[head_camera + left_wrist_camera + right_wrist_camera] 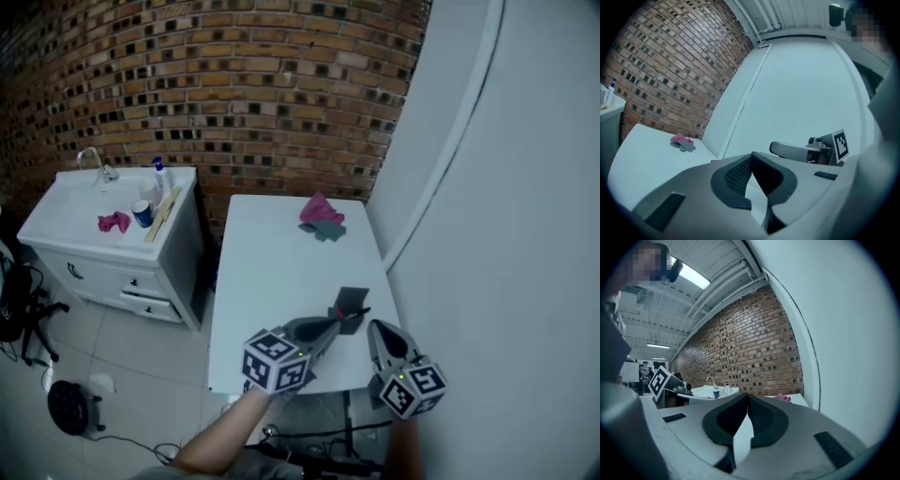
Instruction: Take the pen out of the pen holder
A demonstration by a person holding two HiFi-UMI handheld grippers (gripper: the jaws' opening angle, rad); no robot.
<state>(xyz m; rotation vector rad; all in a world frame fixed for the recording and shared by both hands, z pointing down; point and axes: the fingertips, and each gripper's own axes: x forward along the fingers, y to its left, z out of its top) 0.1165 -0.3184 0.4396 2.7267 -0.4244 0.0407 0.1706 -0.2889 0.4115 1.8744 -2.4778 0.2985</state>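
Observation:
In the head view a dark grey pen holder [352, 299] stands near the right front of the white table [272, 281]. A dark pen with a red end [354, 313] shows at its near side. My left gripper [338, 322] reaches in from the lower left, its tip just short of the holder, jaws shut with nothing between them. My right gripper [373, 326] sits close to the right of the holder, also shut and empty. Both gripper views show closed pads [736, 176] [761, 416]; neither shows the holder or pen.
A pink and grey cloth [322, 217] lies at the table's far end. A white wall [506, 234] runs along the table's right side. A white sink cabinet [112, 234] with a bottle, a cup and a pink rag stands to the left, against the brick wall.

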